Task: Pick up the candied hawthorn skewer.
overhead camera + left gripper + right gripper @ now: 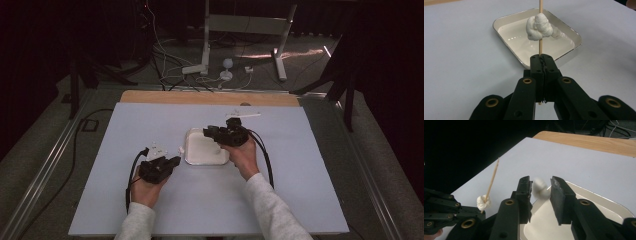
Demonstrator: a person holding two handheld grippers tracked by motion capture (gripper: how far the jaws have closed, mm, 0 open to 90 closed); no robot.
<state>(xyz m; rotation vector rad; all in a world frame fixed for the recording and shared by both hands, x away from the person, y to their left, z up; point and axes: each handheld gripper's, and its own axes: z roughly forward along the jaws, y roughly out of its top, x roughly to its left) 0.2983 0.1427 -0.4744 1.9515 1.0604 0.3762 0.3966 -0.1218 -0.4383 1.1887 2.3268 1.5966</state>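
On the pale table [300, 200], left tongs [541, 61] clench a skewer [540, 47] — right tongs [541, 188] gape around a white lump [541, 188].

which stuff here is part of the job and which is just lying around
In the job:
- wooden skewer
- white lump on the skewer
- white tray
- second white lump
- left hand-held gripper
- right hand-held gripper

Lying about:
- floor cables
- white stand legs
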